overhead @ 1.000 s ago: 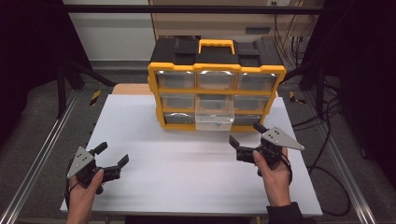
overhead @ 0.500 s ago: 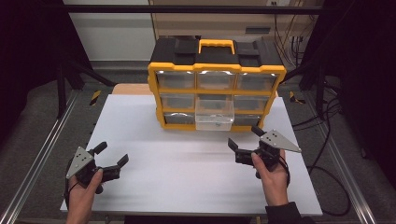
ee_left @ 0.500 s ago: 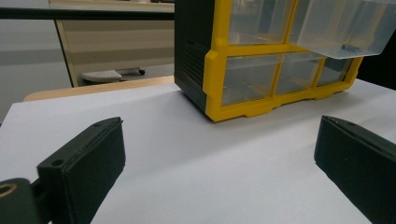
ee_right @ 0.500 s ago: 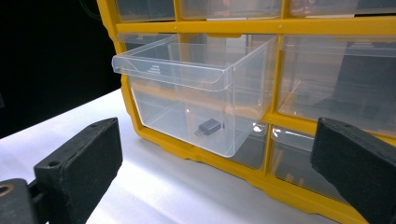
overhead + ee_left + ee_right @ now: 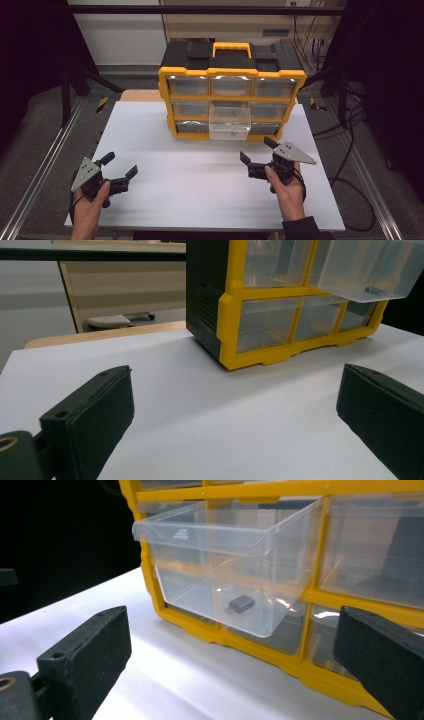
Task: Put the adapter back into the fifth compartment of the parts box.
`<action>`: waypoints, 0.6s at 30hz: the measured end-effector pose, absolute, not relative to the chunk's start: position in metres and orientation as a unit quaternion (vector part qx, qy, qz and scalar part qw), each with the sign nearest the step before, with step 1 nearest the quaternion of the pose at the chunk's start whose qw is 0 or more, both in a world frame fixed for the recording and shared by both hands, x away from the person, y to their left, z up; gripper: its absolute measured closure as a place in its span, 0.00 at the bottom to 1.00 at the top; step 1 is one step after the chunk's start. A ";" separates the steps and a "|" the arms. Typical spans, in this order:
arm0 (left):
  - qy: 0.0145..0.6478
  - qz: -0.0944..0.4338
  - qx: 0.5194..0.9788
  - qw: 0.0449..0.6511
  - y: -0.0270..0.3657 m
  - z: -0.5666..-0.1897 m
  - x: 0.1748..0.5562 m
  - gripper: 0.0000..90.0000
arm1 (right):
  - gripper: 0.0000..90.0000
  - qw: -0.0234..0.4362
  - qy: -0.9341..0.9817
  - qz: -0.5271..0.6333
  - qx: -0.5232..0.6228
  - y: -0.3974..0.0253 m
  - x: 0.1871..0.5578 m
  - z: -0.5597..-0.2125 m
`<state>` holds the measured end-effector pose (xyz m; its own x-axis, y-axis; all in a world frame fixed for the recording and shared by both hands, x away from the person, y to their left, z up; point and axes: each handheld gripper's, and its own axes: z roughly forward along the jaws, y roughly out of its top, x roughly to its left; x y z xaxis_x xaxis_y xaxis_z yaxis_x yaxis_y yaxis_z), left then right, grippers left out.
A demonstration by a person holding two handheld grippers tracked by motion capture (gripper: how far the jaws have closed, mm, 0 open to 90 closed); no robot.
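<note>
While both hands rest low on the white table, the left gripper and right gripper hold their jaws apart, empty. Near the right one, the pulled-out clear drawer of the yellow organizer contains a small dark piece, perhaps an adapter.

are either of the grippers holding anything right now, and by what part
Nothing is held. The left gripper and the right gripper are both open over the white table, short of the pulled-out clear drawer.
</note>
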<state>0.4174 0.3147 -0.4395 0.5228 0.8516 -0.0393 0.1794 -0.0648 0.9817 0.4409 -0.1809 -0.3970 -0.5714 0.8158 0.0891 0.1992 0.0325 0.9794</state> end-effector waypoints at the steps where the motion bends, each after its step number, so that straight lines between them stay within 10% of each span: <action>1: 0.387 0.298 0.666 0.564 0.315 -0.440 0.418 0.02 | 0.03 0.263 0.670 0.581 0.379 -0.180 0.441 -0.398; 18: 0.385 0.298 0.668 0.563 0.314 -0.439 0.417 0.02 | 0.04 0.251 0.682 0.572 0.379 -0.169 0.442 -0.405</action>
